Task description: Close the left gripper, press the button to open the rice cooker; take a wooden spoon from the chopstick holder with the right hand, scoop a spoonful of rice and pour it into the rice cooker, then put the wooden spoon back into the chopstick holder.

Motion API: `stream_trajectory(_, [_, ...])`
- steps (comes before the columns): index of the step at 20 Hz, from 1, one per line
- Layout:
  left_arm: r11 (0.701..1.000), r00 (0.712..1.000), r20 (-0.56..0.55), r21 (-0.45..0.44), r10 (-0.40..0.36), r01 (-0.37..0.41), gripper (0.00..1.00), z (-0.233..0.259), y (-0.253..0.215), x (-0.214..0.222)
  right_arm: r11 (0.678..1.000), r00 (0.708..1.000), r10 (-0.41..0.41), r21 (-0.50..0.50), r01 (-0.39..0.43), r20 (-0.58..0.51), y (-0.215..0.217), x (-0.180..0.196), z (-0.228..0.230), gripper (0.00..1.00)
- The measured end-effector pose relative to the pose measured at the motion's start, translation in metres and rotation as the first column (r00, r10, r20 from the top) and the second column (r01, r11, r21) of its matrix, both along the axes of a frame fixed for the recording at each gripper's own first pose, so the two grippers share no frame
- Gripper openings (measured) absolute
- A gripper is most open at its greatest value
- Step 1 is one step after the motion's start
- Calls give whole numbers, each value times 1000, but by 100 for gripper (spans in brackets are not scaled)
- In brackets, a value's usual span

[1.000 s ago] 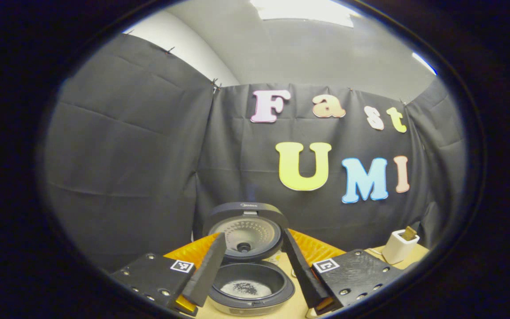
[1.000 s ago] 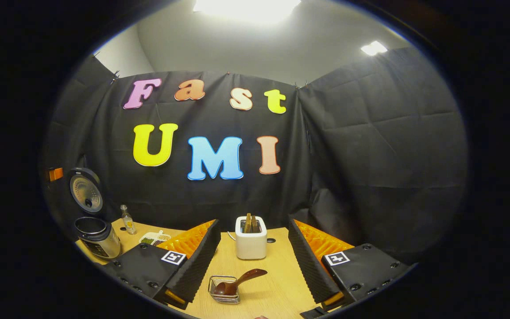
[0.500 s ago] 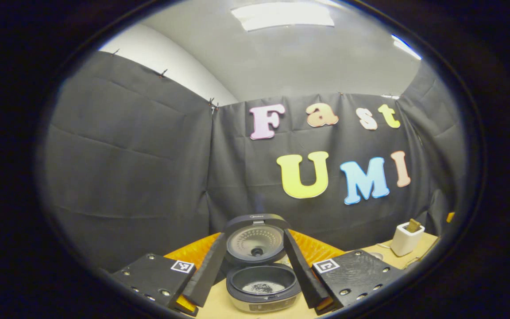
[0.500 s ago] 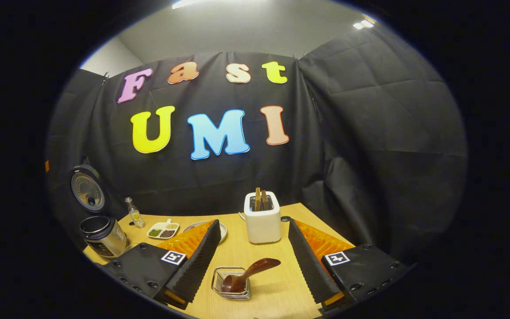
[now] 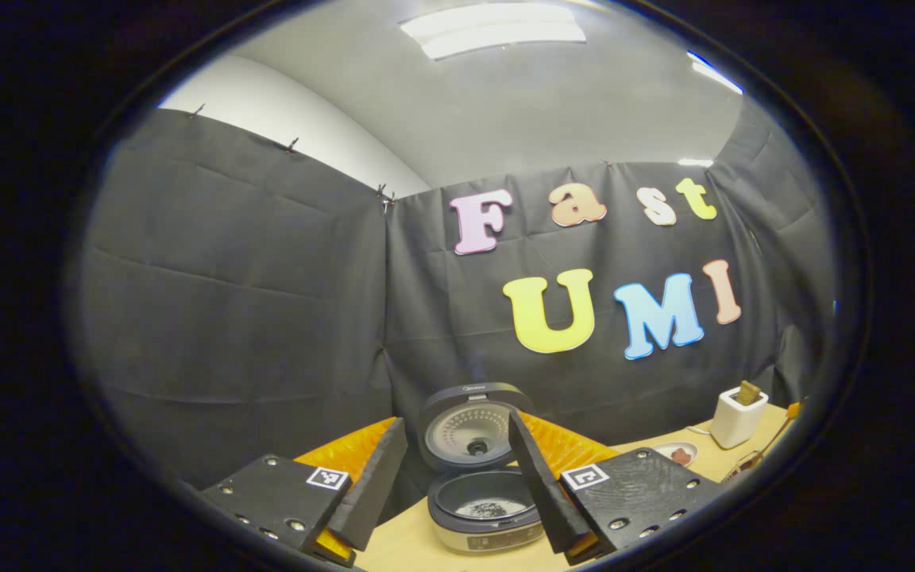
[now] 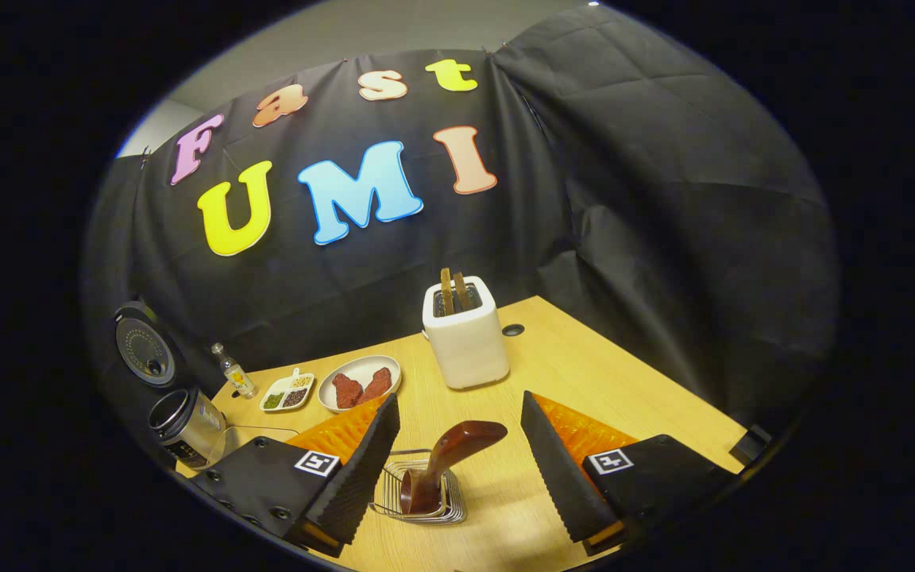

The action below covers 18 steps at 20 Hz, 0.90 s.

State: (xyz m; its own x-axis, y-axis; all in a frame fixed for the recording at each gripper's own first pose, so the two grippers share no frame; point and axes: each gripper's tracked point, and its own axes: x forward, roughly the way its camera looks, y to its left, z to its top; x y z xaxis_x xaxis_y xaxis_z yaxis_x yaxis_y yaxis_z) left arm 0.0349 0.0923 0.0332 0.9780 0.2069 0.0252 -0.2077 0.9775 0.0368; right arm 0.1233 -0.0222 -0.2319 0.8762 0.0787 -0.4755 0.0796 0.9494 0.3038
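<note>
Steel-walled rice cooker point(image 6: 181, 425) sits far left of the wire chopstick holder point(image 6: 419, 499), lid up; I've pulled my left gripper point(image 5: 457, 492) back from it, jaws apart. Now my right gripper point(image 6: 457, 465) has dropped closer over the holder, fingers wide, wooden spoon point(image 6: 445, 465) standing between them, ungrasped.

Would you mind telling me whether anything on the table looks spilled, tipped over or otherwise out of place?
Nothing stands out. The rice cooker stands upright with its lid open, and the wooden spoon leans in the chopstick holder.
</note>
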Motion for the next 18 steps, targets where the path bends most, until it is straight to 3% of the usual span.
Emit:
stream_trajectory(4, [1000, 1000, -13, 12, 22, -22, 80, -1, 6, -10, 996, 998, 14, 86, -8, -65, 10, -1, -28, 97])
stream_trajectory(6, [999, 999, -13, 11, 31, -31, 80, 1, 10, -15, 992, 995, 28, 121, -16, -98, 17, -4, -39, 93])
stream_trajectory(7, [999, 999, -12, 11, 35, -35, 82, 0, 11, -17, 990, 992, 38, 137, -21, -118, 22, -5, -45, 86])
stream_trajectory(10, [999, 999, -19, 9, 48, -48, 80, -5, 16, -23, 985, 986, 65, 170, -39, -154, 34, -9, -58, 84])
stream_trajectory(11, [999, 998, -25, 5, 52, -52, 80, -7, 17, -24, 984, 984, 67, 176, -37, -166, 37, -9, -64, 66])
stream_trajectory(13, [998, 997, -39, -7, 60, -60, 80, -12, 23, -29, 980, 980, 66, 195, -28, -187, 41, -11, -71, 52])
stream_trajectory(14, [998, 997, -43, -11, 64, -65, 80, -13, 26, -29, 977, 978, 69, 211, -26, -196, 44, -9, -73, 53])
stream_trajectory(17, [997, 996, -52, -15, 72, -73, 80, -19, 32, -27, 973, 978, 65, 232, -18, -198, 45, -9, -69, 20])
stream_trajectory(18, [997, 996, -51, -15, 71, -72, 82, -19, 33, -25, 975, 978, 62, 221, -16, -199, 47, -11, -70, 20])
